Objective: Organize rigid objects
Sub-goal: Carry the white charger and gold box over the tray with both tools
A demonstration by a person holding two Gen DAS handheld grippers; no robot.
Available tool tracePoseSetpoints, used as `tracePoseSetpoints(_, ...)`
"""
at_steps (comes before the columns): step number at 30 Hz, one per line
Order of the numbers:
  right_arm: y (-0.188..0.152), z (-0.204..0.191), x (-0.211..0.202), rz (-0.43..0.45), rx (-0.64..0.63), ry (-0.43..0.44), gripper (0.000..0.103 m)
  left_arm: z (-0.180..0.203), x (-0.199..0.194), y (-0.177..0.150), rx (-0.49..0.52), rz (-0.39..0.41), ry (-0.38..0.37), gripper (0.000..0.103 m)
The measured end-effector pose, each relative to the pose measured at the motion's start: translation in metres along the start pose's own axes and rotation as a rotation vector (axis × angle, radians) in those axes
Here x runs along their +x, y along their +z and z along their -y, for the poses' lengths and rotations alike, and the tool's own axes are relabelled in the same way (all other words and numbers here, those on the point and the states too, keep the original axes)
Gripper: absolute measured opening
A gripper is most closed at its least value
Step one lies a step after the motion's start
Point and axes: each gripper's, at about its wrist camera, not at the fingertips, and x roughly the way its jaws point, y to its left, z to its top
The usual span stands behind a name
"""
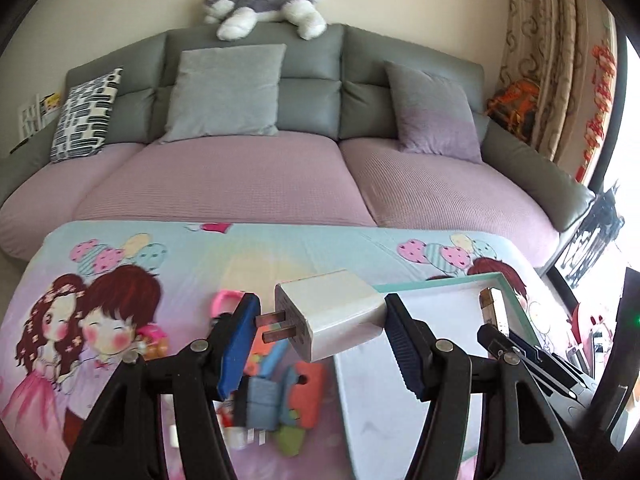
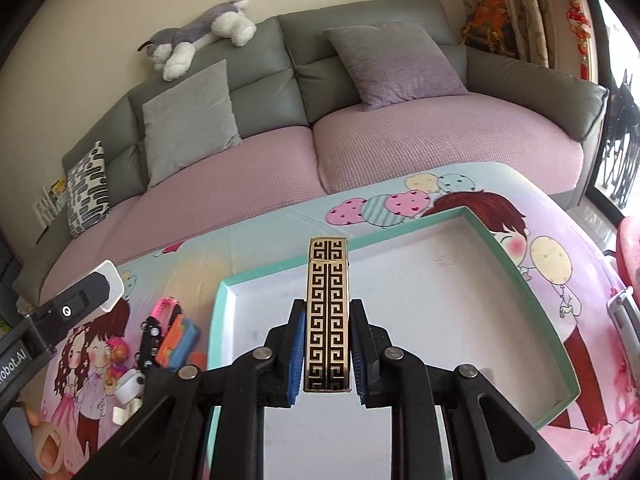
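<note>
My left gripper (image 1: 320,316) is shut on a white wall charger (image 1: 334,314), its two metal prongs pointing left, held above the table near the left edge of the teal-rimmed white tray (image 1: 440,284). My right gripper (image 2: 327,344) is shut on a gold-and-black patterned lighter (image 2: 327,312), upright above the tray (image 2: 520,264). The lighter and right gripper also show at the right of the left wrist view (image 1: 496,308). The left gripper with the charger shows at the left of the right wrist view (image 2: 108,286).
A pile of small objects lies left of the tray: an orange-and-blue block (image 2: 178,338), a pink watch (image 2: 164,308), a black toy car (image 2: 150,340), and a white ring (image 2: 130,386). A cartoon-print cloth (image 1: 120,300) covers the table. A sofa (image 1: 240,176) stands behind.
</note>
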Motion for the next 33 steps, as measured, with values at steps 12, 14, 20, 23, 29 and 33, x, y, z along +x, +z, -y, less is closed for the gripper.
tracePoseSetpoints(12,-0.010,0.051,0.046,-0.092,0.008,-0.192,0.022,0.064,0.088,-0.006,0.026,-0.114,-0.029,0.065)
tracePoseSetpoints(14,-0.011,0.058,0.049,-0.105,0.030,-0.195,0.022,0.067,0.097,-0.008,0.021,-0.127,-0.026,0.065)
tracePoseSetpoints(20,-0.014,0.069,0.057,-0.136,0.050,-0.235,0.022,0.075,0.119,-0.019,0.012,-0.179,-0.015,0.065)
tracePoseSetpoints(23,-0.014,0.073,0.058,-0.146,0.061,-0.235,0.022,0.078,0.122,-0.022,0.017,-0.184,-0.010,0.065)
tracePoseSetpoints(29,-0.015,0.075,0.062,-0.161,0.064,-0.233,0.022,0.078,0.125,-0.026,0.021,-0.195,0.006,0.065)
tracePoseSetpoints(33,-0.014,0.075,0.064,-0.166,0.059,-0.236,0.022,0.075,0.127,-0.026,0.015,-0.204,0.015,0.065)
